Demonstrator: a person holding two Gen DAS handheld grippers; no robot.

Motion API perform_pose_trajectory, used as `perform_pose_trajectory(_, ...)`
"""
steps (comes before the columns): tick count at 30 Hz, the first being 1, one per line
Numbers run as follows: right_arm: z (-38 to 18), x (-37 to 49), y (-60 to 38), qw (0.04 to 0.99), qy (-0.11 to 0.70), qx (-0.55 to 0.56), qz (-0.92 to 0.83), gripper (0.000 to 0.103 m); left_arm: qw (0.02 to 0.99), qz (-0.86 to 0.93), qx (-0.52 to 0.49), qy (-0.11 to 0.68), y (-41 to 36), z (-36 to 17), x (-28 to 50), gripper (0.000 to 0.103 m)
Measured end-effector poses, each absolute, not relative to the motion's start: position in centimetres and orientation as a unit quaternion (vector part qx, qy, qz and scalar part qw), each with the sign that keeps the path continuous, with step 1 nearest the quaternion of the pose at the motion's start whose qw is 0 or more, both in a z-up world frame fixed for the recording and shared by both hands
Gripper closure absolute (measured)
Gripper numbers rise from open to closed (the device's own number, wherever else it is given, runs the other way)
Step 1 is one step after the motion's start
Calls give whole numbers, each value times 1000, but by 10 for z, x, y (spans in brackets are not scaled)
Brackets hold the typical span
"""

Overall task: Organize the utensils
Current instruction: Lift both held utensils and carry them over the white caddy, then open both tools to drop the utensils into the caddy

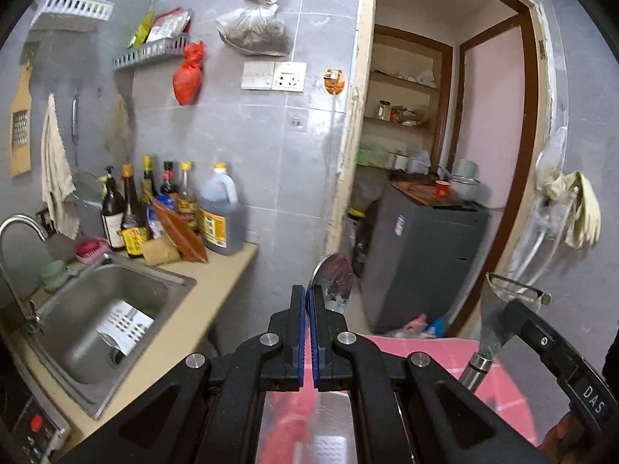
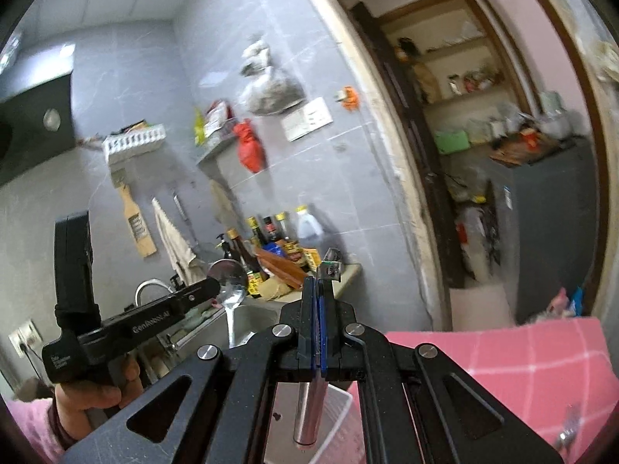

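- Hanging on the grey tiled wall at far left of the left wrist view: a wooden grater board [image 1: 20, 123] and a pale towel [image 1: 57, 178].
- Below them, a curved tap [image 1: 15, 232] stands over a steel sink [image 1: 116, 309]; a white slotted insert [image 1: 124, 324] lies in the basin.
- Sauce and oil bottles [image 1: 170, 208] stand grouped on the beige counter [image 1: 216, 290] behind the sink, against the wall.
- Red bag [image 1: 188, 73] and a clear bag of dark contents [image 1: 255, 31] hang higher on the wall; a socket plate [image 1: 274, 75] is just right of the red bag.
- Left gripper [image 1: 309, 301]: blue pads pressed together, pinching the spoon [image 1: 334, 282]. Spoon bowl stands upright above the fingertips, in the air, clear of counter and sink.
- In the right wrist view the same spoon [image 2: 230, 282] shows at left, with its handle running down from the bowl, held by the left gripper [image 2: 216, 286]; a hand [image 2: 96, 386] with a pink sleeve grips that tool.
- Open doorway right of centre: shelves and a grey cabinet [image 1: 425, 255] beyond.
- Right gripper [image 2: 318, 290]: jaws pressed together, pinching a metal-handled peeler [image 2: 329, 266]. Its head sticks out above the fingertips; the round steel handle passes down between the fingers.
- Left wrist view shows that peeler [image 1: 514, 290] at right, also aloft, with the right gripper [image 1: 503, 321].
- Pink checked surface [image 2: 503, 367] lies below both tools, lower right.
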State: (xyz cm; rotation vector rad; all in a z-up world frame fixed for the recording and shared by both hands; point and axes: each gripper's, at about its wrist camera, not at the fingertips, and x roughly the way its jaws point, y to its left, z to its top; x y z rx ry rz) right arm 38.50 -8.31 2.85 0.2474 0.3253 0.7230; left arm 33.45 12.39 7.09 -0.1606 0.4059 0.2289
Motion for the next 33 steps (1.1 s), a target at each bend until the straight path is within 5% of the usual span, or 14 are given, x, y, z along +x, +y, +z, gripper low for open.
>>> perform_pose_trajectory(16, -38, 406, -47, 908, 235, 95, 333, 101, 975, 72, -76, 198, 136, -5, 355, 100)
perform_pose_trajectory(33, -62, 395, -47, 889, 287, 98, 344, 100, 957, -32, -136, 253, 139, -18, 339, 98)
